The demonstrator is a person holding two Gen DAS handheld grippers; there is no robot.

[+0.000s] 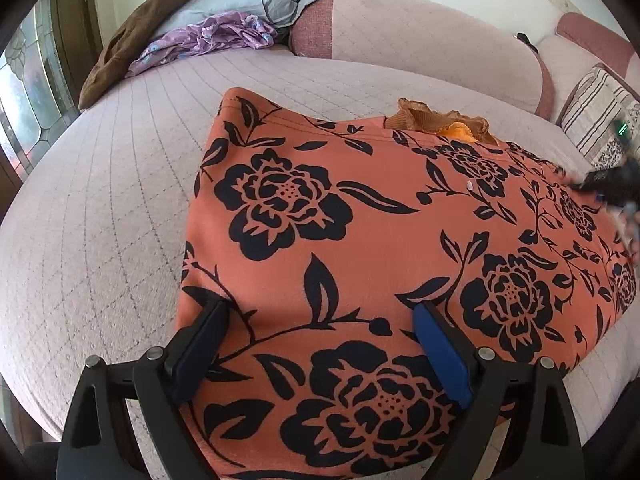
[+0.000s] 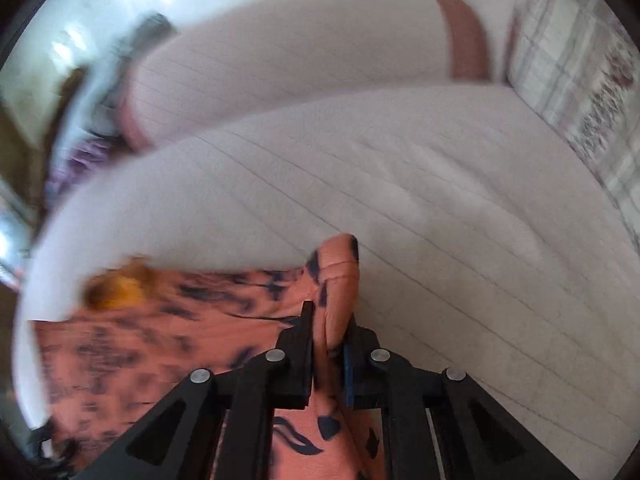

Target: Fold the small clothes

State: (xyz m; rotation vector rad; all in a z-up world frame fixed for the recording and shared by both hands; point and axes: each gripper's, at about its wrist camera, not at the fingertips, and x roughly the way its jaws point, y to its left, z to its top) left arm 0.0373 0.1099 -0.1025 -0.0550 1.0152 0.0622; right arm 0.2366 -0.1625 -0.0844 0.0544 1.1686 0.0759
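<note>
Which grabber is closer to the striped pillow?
Right. The right gripper pinches the flowery cloth just below the striped pillow; the left gripper hangs open over the cloth's opposite end.

The right wrist view smears the orange black-flowered garment (image 2: 132,344) and heaped clothes (image 2: 86,152), while the right claw (image 1: 612,188) is a blurred shape at the left view's edge.
</note>
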